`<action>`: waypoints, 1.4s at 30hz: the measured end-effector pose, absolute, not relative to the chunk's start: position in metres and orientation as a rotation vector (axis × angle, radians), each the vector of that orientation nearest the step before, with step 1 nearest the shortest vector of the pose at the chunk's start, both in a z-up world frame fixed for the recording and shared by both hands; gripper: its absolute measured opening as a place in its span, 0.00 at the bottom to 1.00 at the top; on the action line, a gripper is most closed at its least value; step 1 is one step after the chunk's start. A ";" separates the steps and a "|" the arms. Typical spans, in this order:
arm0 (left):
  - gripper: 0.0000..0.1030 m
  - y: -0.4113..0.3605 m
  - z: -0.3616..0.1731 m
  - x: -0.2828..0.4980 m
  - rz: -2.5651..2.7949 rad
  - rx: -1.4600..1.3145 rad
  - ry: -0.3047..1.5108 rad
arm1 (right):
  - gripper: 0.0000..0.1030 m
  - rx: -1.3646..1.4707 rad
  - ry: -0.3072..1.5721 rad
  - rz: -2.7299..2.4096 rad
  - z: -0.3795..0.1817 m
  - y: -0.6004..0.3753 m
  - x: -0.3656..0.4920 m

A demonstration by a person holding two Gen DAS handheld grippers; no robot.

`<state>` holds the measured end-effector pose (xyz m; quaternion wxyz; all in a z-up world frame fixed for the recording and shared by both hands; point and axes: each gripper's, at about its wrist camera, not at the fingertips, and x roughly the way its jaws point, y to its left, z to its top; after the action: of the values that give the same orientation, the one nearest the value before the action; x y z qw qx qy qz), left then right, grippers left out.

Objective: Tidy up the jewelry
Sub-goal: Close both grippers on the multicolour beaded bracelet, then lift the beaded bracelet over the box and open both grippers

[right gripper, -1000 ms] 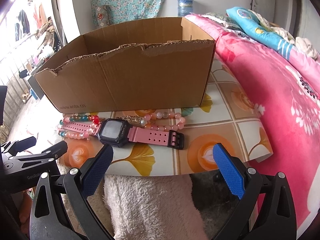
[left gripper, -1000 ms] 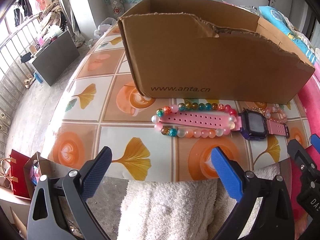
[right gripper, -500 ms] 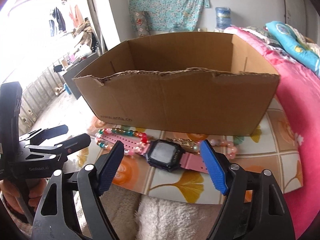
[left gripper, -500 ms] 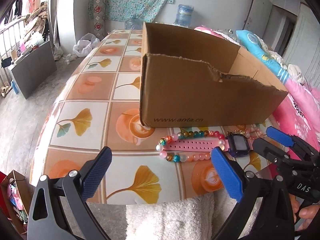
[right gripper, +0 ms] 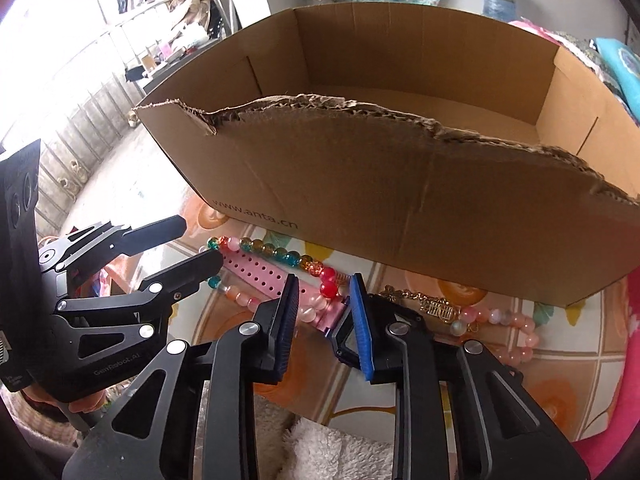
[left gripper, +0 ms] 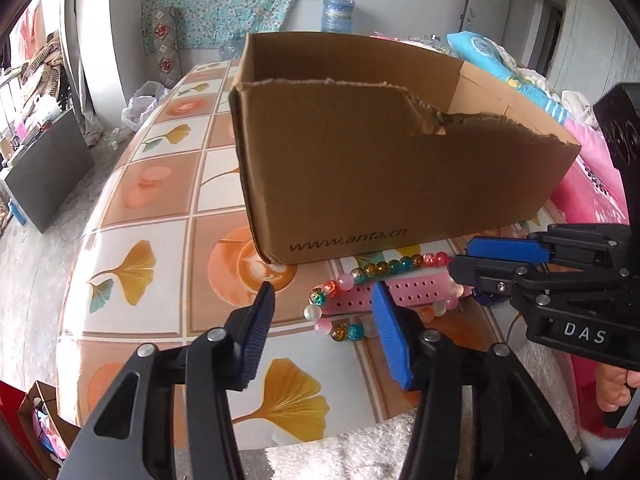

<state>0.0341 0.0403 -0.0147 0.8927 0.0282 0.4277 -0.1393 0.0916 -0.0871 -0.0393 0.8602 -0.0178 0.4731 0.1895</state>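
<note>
Below the torn brown cardboard box (left gripper: 396,152), low in both frames, a pink perforated watch strap (right gripper: 260,276) lies on the tiled surface (left gripper: 160,216) inside a multicoloured bead bracelet (left gripper: 384,266). Both the left hand-held gripper (left gripper: 322,328) and the right hand-held gripper (right gripper: 322,320) are closing, half-open, around it, pads not yet touching.

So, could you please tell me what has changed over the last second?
Both tools have closed in on the jewelry, jaws narrowing from wide open. The right tool now straddles the pink watch strap near its face; the left tool nears the multicolored bead bracelet, nothing between its jaws. Nothing is lifted. The jewelry and cardboard box stayed put.
</note>
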 end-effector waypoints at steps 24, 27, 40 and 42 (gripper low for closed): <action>0.09 0.042 -0.018 0.031 -0.289 0.037 0.864 | 0.07 -0.169 0.992 0.377 -0.034 -0.029 0.087; 0.09 0.046 -0.006 0.023 -0.290 0.010 0.839 | 0.07 -0.153 0.959 0.393 -0.021 -0.042 0.076; 0.09 0.053 0.111 0.003 -0.402 -0.035 0.617 | 0.07 -0.110 0.678 0.495 0.085 -0.078 0.022; 0.09 0.046 0.127 0.023 -0.403 -0.011 0.615 | 0.07 -0.106 0.652 0.503 0.099 -0.080 0.033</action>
<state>0.0229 0.0460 0.1273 0.9331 -0.0052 0.3006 -0.1971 0.0332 -0.0797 0.0993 0.9150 -0.0515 0.3168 0.2443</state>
